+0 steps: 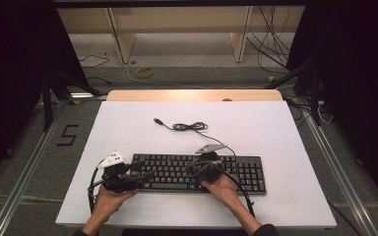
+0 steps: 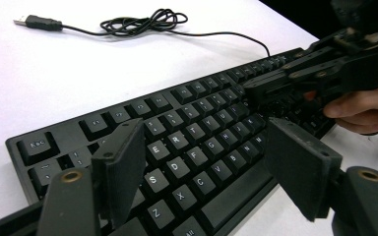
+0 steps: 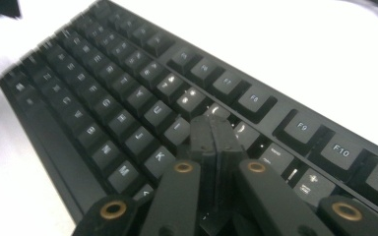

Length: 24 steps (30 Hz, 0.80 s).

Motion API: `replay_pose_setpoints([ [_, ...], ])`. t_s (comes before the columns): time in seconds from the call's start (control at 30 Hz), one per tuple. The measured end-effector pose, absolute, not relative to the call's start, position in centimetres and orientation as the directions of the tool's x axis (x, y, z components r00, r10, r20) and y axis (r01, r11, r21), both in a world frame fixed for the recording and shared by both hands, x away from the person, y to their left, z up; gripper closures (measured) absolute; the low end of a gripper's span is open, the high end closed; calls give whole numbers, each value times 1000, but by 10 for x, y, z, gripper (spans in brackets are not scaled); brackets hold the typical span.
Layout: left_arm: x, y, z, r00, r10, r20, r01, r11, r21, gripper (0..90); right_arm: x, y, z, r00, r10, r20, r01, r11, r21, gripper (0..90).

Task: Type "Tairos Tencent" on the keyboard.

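Both hands rest at the near edge of the keyboard [image 1: 197,172], mid-table. The left gripper [image 2: 202,167] hovers spread over its left keys; the right gripper [image 3: 215,140], pressed together, tips onto middle keys. The coiled cable [image 1: 189,127] lies behind the keyboard.

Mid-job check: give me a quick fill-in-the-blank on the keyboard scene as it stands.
1. The right gripper has its jaws ____ over the keyboard.
2. The left gripper has its jaws ____ above the letter keys.
3. The keyboard's cable ends in a USB plug lying ____ on the white table.

Missing words: shut; open; unplugged
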<state>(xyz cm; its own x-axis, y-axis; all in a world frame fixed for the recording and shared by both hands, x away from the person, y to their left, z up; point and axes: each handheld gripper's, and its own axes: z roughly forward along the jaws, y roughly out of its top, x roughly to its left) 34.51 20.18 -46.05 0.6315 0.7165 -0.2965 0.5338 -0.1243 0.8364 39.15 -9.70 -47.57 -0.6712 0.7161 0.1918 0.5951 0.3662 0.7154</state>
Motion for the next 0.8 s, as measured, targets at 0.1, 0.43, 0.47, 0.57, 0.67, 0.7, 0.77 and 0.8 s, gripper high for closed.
replay_pose_setpoints([
  [0.1,346,202,-461,627,719,-300,538,-121,834,319,389,-100,-471,-673,712,202,586,346,733,881],
  [0.43,348,202,-461,624,724,-293,539,-128,833,335,383,-110,-462,-682,695,230,572,309,760,779],
  [0.47,349,201,-461,624,725,-292,539,-128,832,337,382,-110,-462,-682,693,233,573,307,760,763],
  [0.57,349,201,-461,620,731,-286,543,-137,829,344,380,-112,-460,-687,684,244,569,299,766,716],
  [0.67,350,201,-461,613,737,-286,548,-136,825,356,378,-114,-458,-692,679,245,564,297,770,661],
  [0.7,351,201,-461,612,738,-285,551,-138,823,364,377,-114,-458,-693,677,245,563,297,771,632],
  [0.77,351,201,-462,611,739,-285,554,-141,821,388,376,-115,-457,-698,672,248,560,296,774,606],
  [0.8,352,201,-462,609,740,-285,555,-141,820,398,375,-115,-457,-701,668,251,558,295,776,590],
])
